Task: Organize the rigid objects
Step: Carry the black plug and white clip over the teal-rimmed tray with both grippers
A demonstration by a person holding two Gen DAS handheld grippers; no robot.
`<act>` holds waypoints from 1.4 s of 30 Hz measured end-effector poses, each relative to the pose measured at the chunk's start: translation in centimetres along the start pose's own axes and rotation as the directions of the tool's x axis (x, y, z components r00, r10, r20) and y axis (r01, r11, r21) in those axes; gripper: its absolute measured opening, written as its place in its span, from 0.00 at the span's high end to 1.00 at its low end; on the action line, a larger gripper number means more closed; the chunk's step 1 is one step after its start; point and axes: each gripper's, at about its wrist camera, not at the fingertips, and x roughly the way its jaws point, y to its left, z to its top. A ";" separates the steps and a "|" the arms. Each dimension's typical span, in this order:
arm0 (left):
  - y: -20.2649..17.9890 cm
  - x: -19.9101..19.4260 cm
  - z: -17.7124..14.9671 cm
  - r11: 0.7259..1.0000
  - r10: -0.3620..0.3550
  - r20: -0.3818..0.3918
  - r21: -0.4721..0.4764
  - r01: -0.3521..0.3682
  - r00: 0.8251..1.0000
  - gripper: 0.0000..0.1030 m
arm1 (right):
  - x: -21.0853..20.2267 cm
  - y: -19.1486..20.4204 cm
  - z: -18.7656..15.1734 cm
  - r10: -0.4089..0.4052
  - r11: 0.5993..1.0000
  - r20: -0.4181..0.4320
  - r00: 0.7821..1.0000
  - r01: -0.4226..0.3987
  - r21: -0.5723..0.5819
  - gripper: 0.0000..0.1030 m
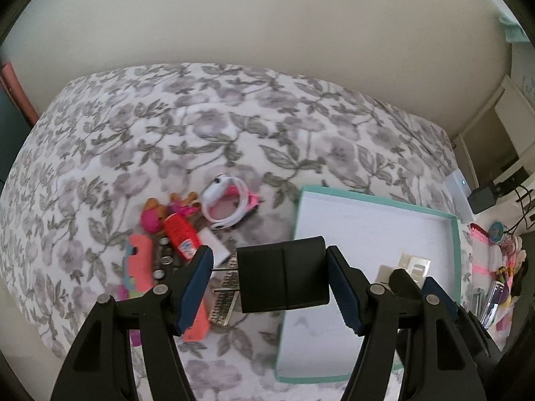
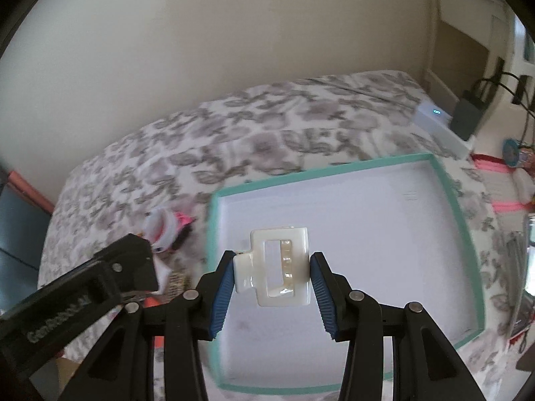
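My left gripper [image 1: 271,279] is shut on a black plug adapter [image 1: 282,274]: one pad meets its two metal prongs, the other its back end. It hangs over the bed between a pile of small items and a teal-rimmed white tray [image 1: 367,214]. My right gripper [image 2: 271,275] is shut on a white hair claw clip [image 2: 277,264] above the tray's [image 2: 384,207] inside. The left gripper [image 2: 130,267] shows at the left of the right wrist view. The right gripper [image 1: 411,280] shows at the right of the left wrist view.
On the floral bedspread [image 1: 200,127] lies a pile: a red bottle [image 1: 182,234], a pink doll [image 1: 150,217], a white and pink band [image 1: 227,200], a coral comb [image 1: 140,260] and a rhinestone comb [image 1: 224,300]. A white device [image 2: 438,123] and clutter [image 1: 501,260] sit beyond the bed's right edge.
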 end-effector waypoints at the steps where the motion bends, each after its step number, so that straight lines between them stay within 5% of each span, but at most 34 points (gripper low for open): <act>1: -0.5 0.1 0.0 1.000 0.000 -0.001 0.005 0.000 1.000 0.32 | 0.2 -0.9 0.1 -0.015 1.000 -0.003 1.000 0.015 0.017 0.53; 15: -6.5 3.8 0.0 0.995 0.019 -0.043 0.095 -0.015 0.999 0.32 | 0.7 -8.3 1.2 -0.214 0.970 0.004 0.977 0.212 0.116 0.53; 42: -9.1 8.8 -0.6 0.990 0.041 -0.098 0.138 -0.028 0.994 0.32 | 2.8 -10.4 1.6 -0.228 0.966 -0.041 0.973 0.232 0.119 0.53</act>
